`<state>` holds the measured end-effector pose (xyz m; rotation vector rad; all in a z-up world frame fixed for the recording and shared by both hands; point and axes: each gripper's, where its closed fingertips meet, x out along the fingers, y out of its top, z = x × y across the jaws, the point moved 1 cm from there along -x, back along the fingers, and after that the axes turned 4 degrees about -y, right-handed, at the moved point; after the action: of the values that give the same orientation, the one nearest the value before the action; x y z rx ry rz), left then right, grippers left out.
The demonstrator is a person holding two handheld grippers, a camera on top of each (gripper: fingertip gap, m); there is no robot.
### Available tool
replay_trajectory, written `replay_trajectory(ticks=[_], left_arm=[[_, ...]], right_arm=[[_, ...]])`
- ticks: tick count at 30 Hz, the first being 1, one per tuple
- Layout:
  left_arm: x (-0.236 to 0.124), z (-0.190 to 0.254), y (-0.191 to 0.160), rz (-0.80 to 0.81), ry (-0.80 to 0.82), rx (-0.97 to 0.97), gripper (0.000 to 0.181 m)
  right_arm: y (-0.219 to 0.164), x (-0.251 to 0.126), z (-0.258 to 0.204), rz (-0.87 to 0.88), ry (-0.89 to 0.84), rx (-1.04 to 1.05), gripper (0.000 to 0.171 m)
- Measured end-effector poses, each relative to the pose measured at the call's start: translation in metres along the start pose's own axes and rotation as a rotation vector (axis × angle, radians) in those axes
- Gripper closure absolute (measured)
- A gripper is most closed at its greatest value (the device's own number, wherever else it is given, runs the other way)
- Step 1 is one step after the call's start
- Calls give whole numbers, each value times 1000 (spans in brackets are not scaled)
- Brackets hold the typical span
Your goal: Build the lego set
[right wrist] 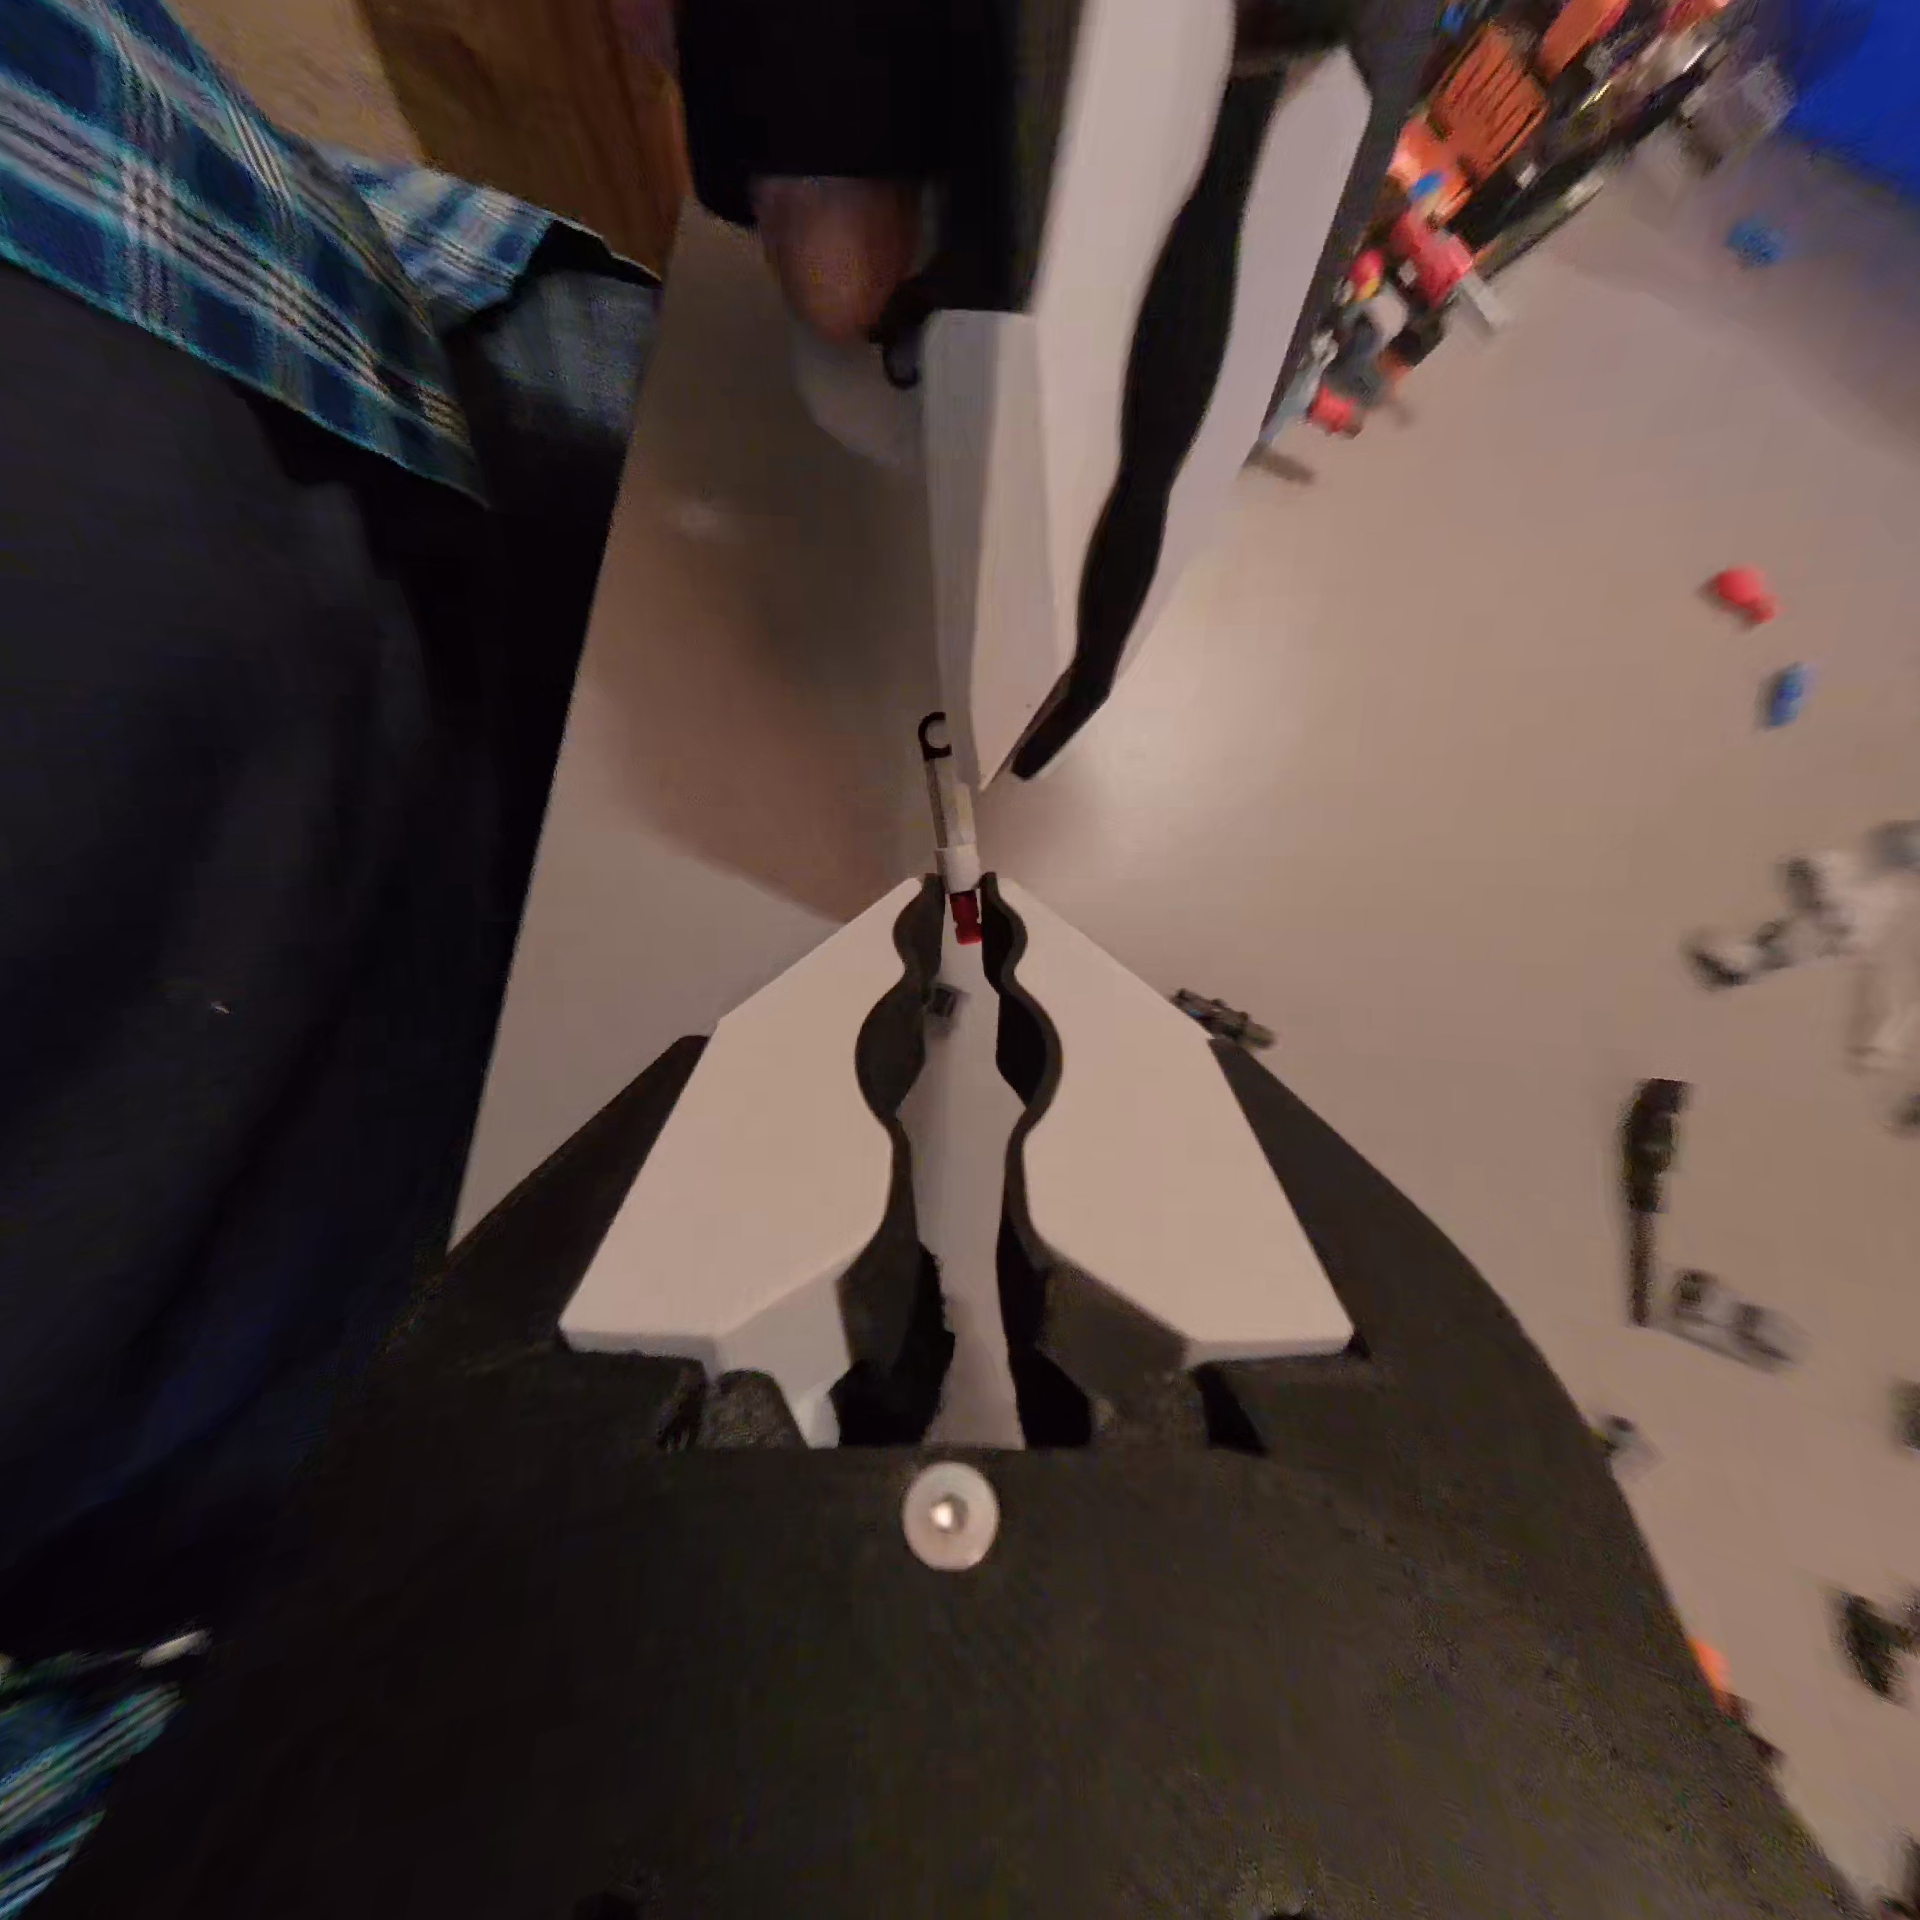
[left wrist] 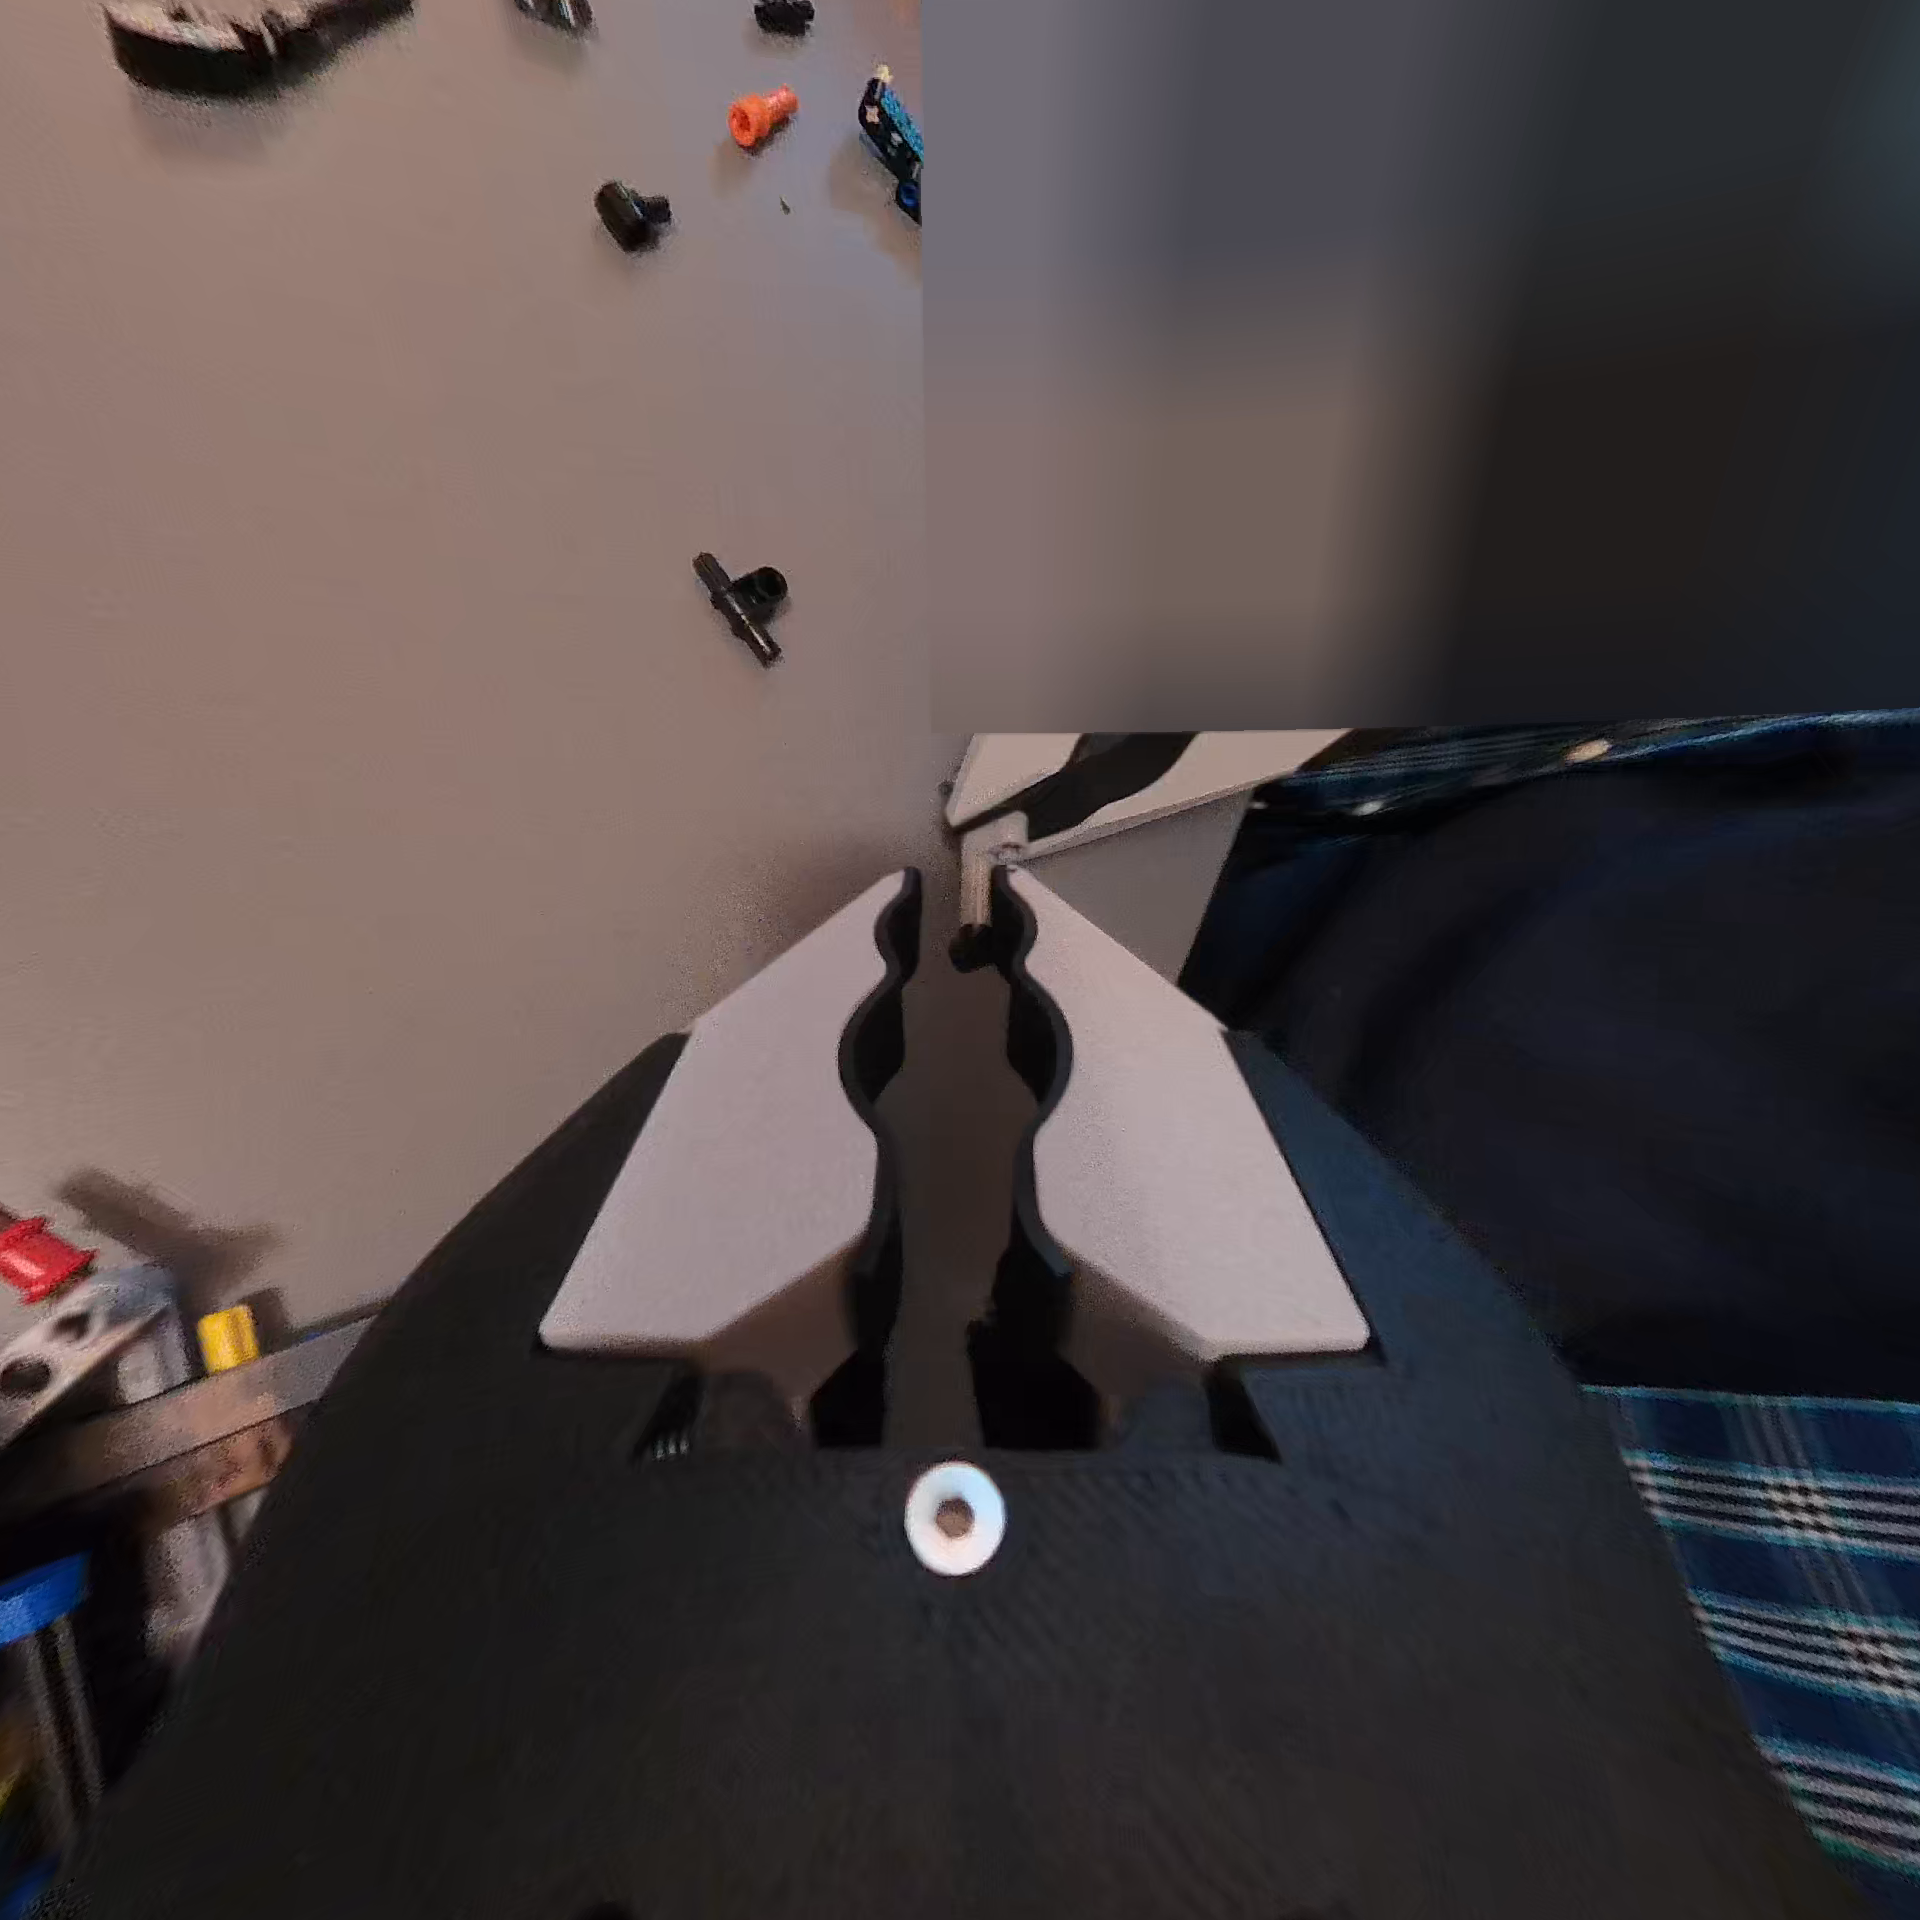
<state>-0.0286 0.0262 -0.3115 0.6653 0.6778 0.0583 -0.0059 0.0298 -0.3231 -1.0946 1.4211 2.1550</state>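
My right gripper (right wrist: 958, 883) pinches the red end of a thin rod sub-assembly (right wrist: 954, 831) w/ white sleeve and black clip tip. My left gripper (left wrist: 956, 883) meets it tip to tip, nearly closed on the same rod's grey end; can't tell if it really grips. Build looks early: most pieces lie loose on the table (left wrist: 416, 623): black axle connector (left wrist: 743, 605), orange bush (left wrist: 762, 114) far off, dark part-built chunk (left wrist: 234, 36) far left. Nothing blocks; my torso's close.
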Motion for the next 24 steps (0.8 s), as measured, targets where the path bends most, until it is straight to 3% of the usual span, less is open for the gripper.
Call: replay_trajectory(ticks=[1, 9, 13, 20, 24], left_arm=[[-1, -1, -1, -5, 36, 43, 167], [-3, 5, -9, -41, 300, 508, 162], [4, 3, -16, -117, 394, 704, 166], [12, -8, -24, -186, 443, 756, 175], [13, -9, -27, -204, 385, 669, 176]], right_arm=[[-1, 2, -1, -20, 57, 57, 166], [4, 8, -9, -100, 396, 362, 166], [2, 13, -7, -161, 458, 436, 166], [0, 17, -6, -197, 535, 509, 166], [2, 15, 5, -174, 418, 444, 155]])
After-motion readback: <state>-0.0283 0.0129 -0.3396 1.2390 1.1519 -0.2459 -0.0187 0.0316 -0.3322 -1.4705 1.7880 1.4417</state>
